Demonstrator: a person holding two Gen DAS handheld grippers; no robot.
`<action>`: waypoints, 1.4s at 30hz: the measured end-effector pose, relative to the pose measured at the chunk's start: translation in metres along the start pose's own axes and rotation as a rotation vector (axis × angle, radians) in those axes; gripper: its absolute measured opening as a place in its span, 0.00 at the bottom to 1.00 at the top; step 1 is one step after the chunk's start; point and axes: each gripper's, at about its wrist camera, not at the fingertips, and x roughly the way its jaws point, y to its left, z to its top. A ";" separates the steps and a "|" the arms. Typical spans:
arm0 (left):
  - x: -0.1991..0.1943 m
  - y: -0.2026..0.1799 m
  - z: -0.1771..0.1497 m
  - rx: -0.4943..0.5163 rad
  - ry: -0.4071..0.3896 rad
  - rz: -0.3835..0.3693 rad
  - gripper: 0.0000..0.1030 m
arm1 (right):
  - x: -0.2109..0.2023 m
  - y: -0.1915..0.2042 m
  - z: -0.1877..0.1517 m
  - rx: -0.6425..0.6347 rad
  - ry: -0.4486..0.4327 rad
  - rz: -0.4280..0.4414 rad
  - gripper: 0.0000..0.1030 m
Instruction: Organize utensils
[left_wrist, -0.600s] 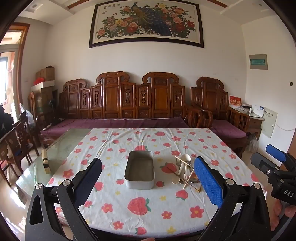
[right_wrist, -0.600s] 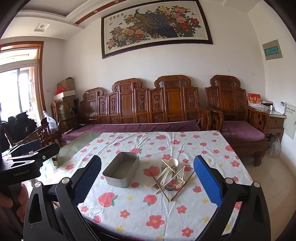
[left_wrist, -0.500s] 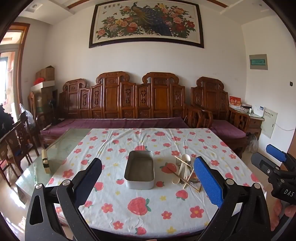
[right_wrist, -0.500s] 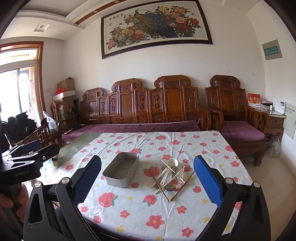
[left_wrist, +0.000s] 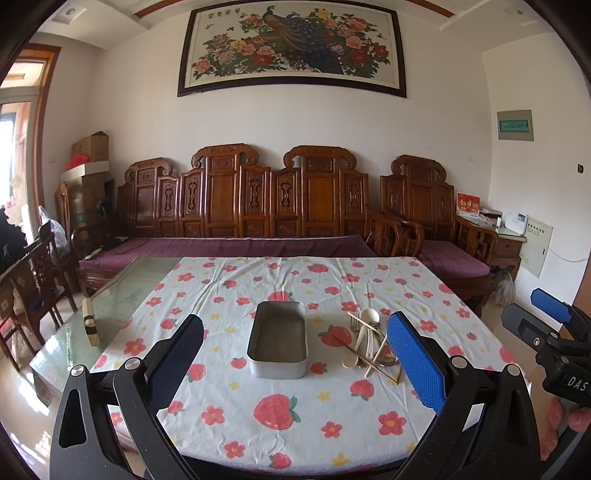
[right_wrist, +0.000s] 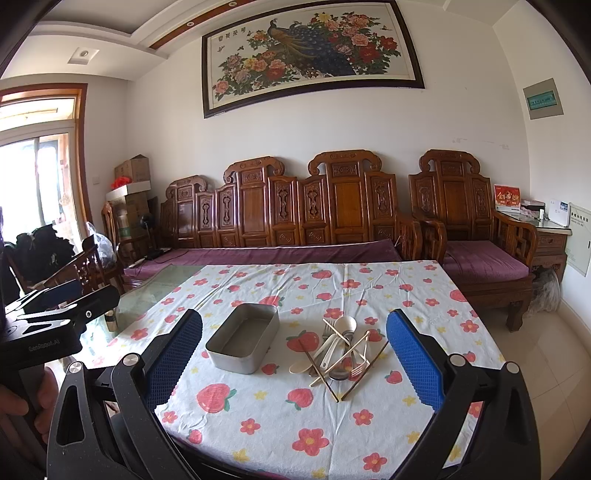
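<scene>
A grey metal tray stands empty in the middle of the flowered tablecloth. Just right of it lies a heap of utensils: white spoons, metal forks and crossed wooden chopsticks. My left gripper is open and hovers at the near table edge, well short of the tray. My right gripper is open too, held near the front edge with nothing between its fingers. Each gripper also shows at the other view's side: the right gripper's body, the left gripper's body.
The tablecloth covers most of a glass-topped table; a small wooden block sits on the bare glass at left. A carved wooden sofa stands behind, chairs at left. A person's hand holds the left tool.
</scene>
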 end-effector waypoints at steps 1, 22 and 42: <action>0.001 -0.003 0.001 0.001 0.001 0.000 0.94 | 0.000 0.000 0.000 0.000 0.001 0.001 0.97; 0.003 -0.002 0.003 0.010 -0.001 0.002 0.94 | -0.001 0.001 0.001 -0.006 -0.002 -0.003 0.97; 0.003 -0.003 0.004 0.012 0.002 0.005 0.94 | -0.002 0.004 0.000 -0.010 -0.006 -0.007 0.97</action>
